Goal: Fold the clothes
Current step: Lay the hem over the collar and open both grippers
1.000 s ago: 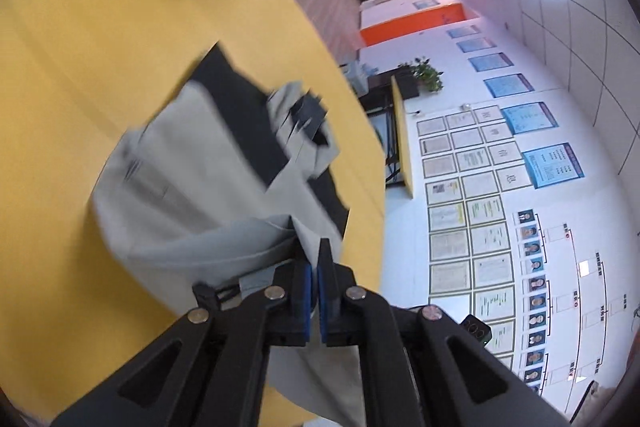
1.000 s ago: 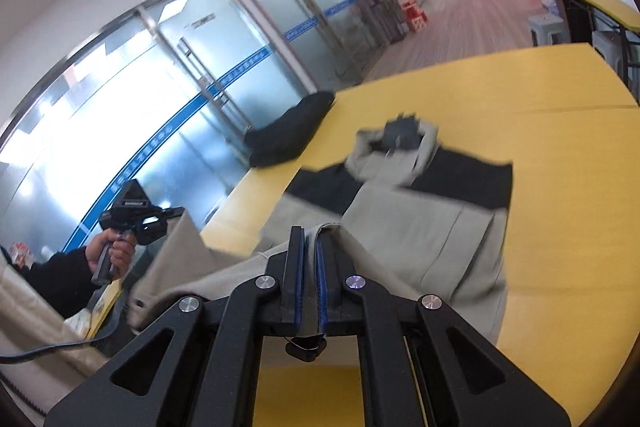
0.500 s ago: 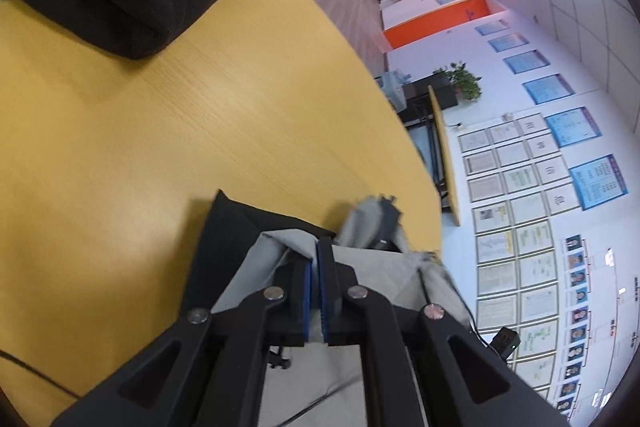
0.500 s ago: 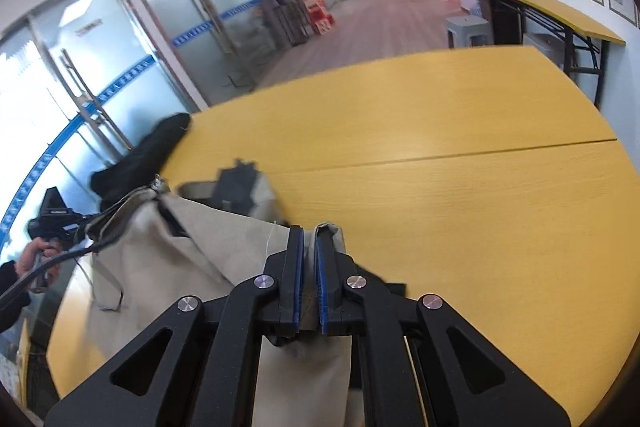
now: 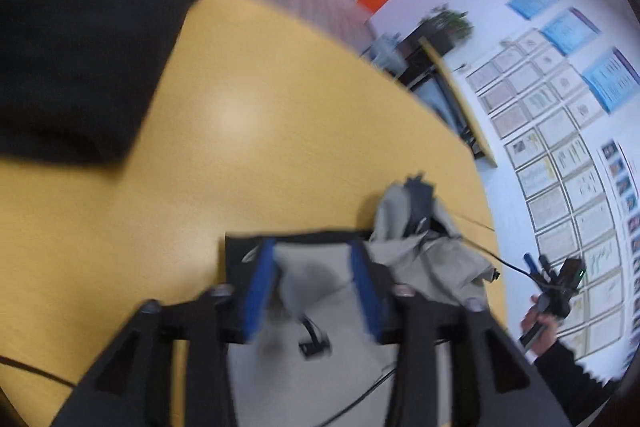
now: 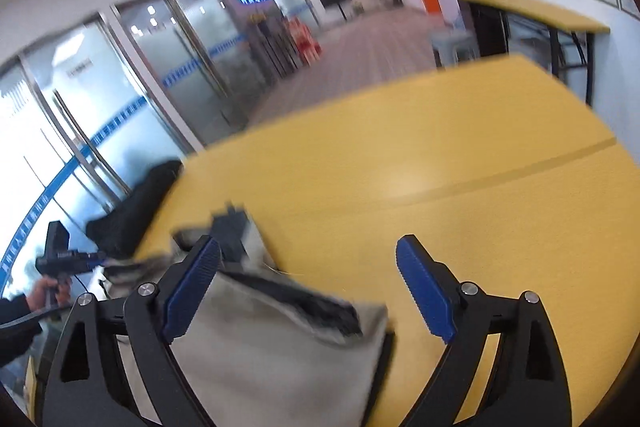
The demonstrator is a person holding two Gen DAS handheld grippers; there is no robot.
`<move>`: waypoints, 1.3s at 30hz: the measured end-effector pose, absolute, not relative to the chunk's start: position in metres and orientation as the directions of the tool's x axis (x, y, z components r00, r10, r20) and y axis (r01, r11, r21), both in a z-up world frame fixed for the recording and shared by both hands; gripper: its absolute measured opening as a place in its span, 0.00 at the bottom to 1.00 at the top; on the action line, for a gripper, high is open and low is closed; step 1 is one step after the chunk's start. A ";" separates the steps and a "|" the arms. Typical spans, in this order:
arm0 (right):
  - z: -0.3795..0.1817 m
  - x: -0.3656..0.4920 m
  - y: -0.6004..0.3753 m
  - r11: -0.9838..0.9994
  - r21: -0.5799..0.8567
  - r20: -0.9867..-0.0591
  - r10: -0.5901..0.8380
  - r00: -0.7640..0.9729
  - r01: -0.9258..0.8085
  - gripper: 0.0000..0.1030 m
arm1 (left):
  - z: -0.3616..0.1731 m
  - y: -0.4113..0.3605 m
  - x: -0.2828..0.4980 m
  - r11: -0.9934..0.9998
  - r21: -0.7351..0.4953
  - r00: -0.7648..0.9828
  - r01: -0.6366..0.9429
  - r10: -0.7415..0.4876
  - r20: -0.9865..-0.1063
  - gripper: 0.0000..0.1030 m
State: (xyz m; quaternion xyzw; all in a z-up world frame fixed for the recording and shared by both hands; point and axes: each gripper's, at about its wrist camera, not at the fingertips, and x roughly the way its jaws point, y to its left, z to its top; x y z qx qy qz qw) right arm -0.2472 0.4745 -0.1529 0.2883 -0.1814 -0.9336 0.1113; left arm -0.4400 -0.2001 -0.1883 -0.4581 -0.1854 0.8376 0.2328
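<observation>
Left gripper (image 5: 312,279): jaws spread moderately, blue pads apart, nothing clamped between them; grey cloth of the garment (image 5: 320,291) lies in the gap beneath. Frame motion-blurred.

Right gripper (image 6: 308,287): jaws spread wide, blue serrated pads well apart, nothing held; the folded edge of the garment (image 6: 280,347) sits below and between the fingers, nearer the left finger.

Garment: grey-beige with black panels, lying folded on the yellow table (image 5: 240,131). In the left wrist view it occupies the 6 o'clock region, with a bunched collar or hood portion toward 3 o'clock. In the right wrist view it spreads from 6 to 8 o'clock, a dark band across its upper fold.

Yellow table (image 6: 440,163): seam line running across at 3 o'clock in the right wrist view.

Black bundle (image 5: 80,59): dark cloth on the table at 10 o'clock in the left wrist view, well apart from the garment; seen again (image 6: 136,203) at 9 o'clock in the right wrist view, at the table's edge.

Wall of framed papers (image 5: 560,147): 3 o'clock, left wrist view.

Glass doors (image 6: 120,99): 10 o'clock, right wrist view.
</observation>
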 end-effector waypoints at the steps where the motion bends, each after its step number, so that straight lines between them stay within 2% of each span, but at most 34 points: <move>1: -0.135 -0.246 0.474 -0.912 0.389 -0.468 -0.315 -0.826 0.127 0.90 | -0.168 -0.205 -0.432 -0.816 -0.525 -0.507 -0.241 0.567 -0.649 0.67; 3: -0.108 -0.236 0.467 -0.918 0.350 -0.413 -0.329 -0.849 0.185 0.91 | -0.127 -0.212 -0.416 -0.799 -0.526 -0.557 -0.291 0.589 -0.586 0.75; 5: -0.085 -0.223 0.458 -0.922 0.307 -0.369 -0.345 -0.863 0.238 0.94 | -0.102 -0.210 -0.396 -0.775 -0.509 -0.547 -0.374 0.628 -0.554 0.78; 6: -0.081 -0.216 0.452 -0.925 0.284 -0.366 -0.349 -0.863 0.254 0.97 | -0.092 -0.208 -0.385 -0.760 -0.492 -0.531 -0.425 0.650 -0.544 0.80; 8: -0.087 -0.203 0.434 -0.932 0.224 -0.420 -0.357 -0.835 0.286 1.00 | -0.088 -0.197 -0.368 -0.751 -0.444 -0.489 -0.489 0.657 -0.573 0.83; 10: -0.108 -0.199 0.414 -0.932 0.189 -0.516 -0.362 -0.777 0.309 1.00 | -0.106 -0.185 -0.355 -0.733 -0.416 -0.412 -0.538 0.659 -0.630 0.84; 14: -0.181 -0.202 0.374 -0.916 0.227 -0.670 -0.394 -0.629 0.332 1.00 | -0.181 -0.141 -0.358 -0.748 -0.335 -0.276 -0.574 0.561 -0.780 0.84; 17: -0.227 -0.222 0.344 -0.900 0.248 -0.722 -0.418 -0.552 0.358 0.98 | -0.231 -0.115 -0.370 -0.733 -0.265 -0.230 -0.626 0.499 -0.836 0.83; 20: -0.260 -0.259 0.343 -0.915 0.260 -0.749 -0.393 -0.534 0.308 0.96 | -0.268 -0.096 -0.391 -0.713 -0.213 -0.221 -0.668 0.463 -0.858 0.83; 24: -0.284 -0.318 0.377 -0.960 0.248 -0.768 -0.278 -0.576 0.132 0.95 | -0.307 -0.069 -0.427 -0.729 -0.089 -0.253 -0.679 0.345 -0.904 0.83; 26: -0.291 -0.338 0.401 -0.976 0.215 -0.781 -0.186 -0.597 0.024 0.95 | -0.316 -0.074 -0.439 -0.748 -0.077 -0.265 -0.659 0.326 -0.907 0.84; 28: -0.287 -0.340 0.417 -0.986 0.158 -0.772 -0.091 -0.629 -0.051 0.95 | -0.321 -0.086 -0.447 -0.779 -0.075 -0.287 -0.622 0.317 -0.904 0.84; 30: -0.276 -0.332 0.426 -0.981 0.175 -0.741 -0.075 -0.667 -0.084 0.95 | -0.321 -0.094 -0.448 -0.788 -0.070 -0.303 -0.612 0.315 -0.900 0.81; 34: -0.236 -0.271 0.408 -0.967 0.253 -0.655 -0.142 -0.742 -0.039 0.95 | -0.293 -0.094 -0.425 -0.746 0.011 -0.358 -0.666 0.307 -0.882 0.80; 37: -0.210 -0.192 0.383 -0.946 0.323 -0.606 -0.217 -0.765 0.012 0.98 | -0.245 -0.093 -0.396 -0.663 0.006 -0.370 -0.749 0.411 -0.833 0.80; 39: -0.209 -0.130 0.375 -0.901 0.431 -0.605 -0.251 -0.755 -0.047 1.00 | -0.217 -0.086 -0.377 -0.571 0.039 -0.356 -0.820 0.457 -0.815 0.80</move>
